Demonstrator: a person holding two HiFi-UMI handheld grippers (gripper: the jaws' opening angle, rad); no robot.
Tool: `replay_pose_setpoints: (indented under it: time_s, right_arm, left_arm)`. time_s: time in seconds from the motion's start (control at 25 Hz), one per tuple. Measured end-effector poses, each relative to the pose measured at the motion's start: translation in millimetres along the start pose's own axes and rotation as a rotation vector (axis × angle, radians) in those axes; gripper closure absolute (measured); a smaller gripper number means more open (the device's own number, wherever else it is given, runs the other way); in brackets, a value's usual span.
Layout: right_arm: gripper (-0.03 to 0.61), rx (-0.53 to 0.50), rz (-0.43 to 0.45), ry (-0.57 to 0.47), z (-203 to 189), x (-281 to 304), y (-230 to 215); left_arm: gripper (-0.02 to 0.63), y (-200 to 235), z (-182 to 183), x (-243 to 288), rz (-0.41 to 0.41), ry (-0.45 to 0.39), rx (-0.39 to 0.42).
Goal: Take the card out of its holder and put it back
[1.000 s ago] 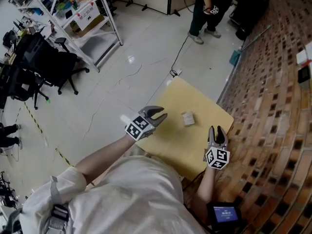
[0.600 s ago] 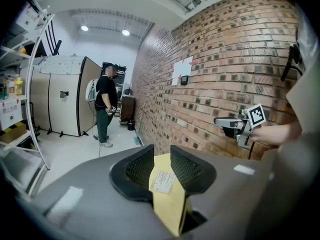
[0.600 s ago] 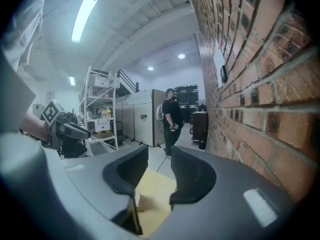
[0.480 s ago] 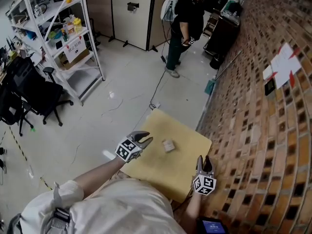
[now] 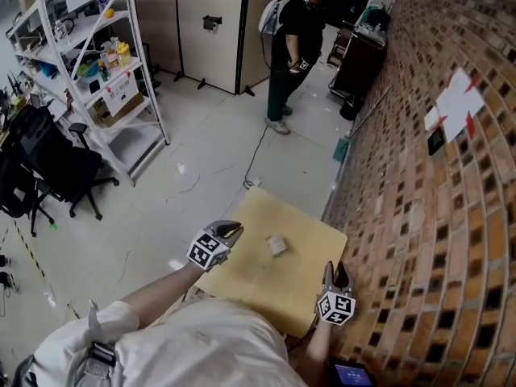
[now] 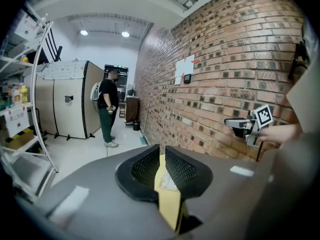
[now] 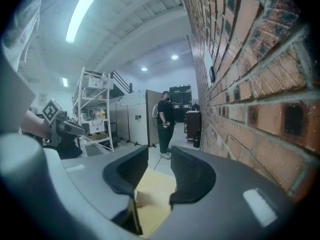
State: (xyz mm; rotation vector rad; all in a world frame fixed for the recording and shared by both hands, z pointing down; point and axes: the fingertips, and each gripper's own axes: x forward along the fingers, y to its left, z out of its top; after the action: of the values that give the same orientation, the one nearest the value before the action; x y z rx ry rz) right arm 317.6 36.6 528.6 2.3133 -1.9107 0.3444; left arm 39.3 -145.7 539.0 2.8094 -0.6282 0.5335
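Note:
A small pale card holder (image 5: 276, 245) lies near the middle of a yellow table top (image 5: 266, 285). My left gripper (image 5: 228, 230) hovers over the table's left edge, well short of the holder. Its jaws stand a narrow gap apart with nothing between them. In the left gripper view (image 6: 162, 151) the holder (image 6: 168, 180) shows through that gap. My right gripper (image 5: 334, 276) hangs at the table's right edge beside the brick wall, open and empty. The right gripper view (image 7: 160, 156) shows the holder (image 7: 141, 198) low between its jaws. I cannot make out the card itself.
A brick wall (image 5: 419, 176) runs close along the table's right side. A person (image 5: 292, 47) stands on the floor beyond the table. White shelving (image 5: 97, 79) and a black office chair (image 5: 48, 168) are at the left. A broom (image 5: 359, 123) leans on the wall.
The head view has lifted, so the table and both grippers sit lower and smaller in the picture. The left jaws look closer together than a second ago. The holder has not moved.

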Motion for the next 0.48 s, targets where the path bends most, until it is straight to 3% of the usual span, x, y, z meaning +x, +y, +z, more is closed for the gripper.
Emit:
replay_pose_setpoints:
  time_s: [0.2, 0.48]
  right_arm:
    - [0.433, -0.002, 0.015, -0.005, 2.9, 1.8, 4.9]
    - [0.434, -0.002, 0.04, 0.007, -3.7, 4.1, 7.0]
  left_arm:
    - [0.542, 13.8, 1.3, -4.8, 0.034, -0.028, -0.072]
    - [0.534, 9.8, -6.0, -4.4, 0.042, -0.023, -0.094]
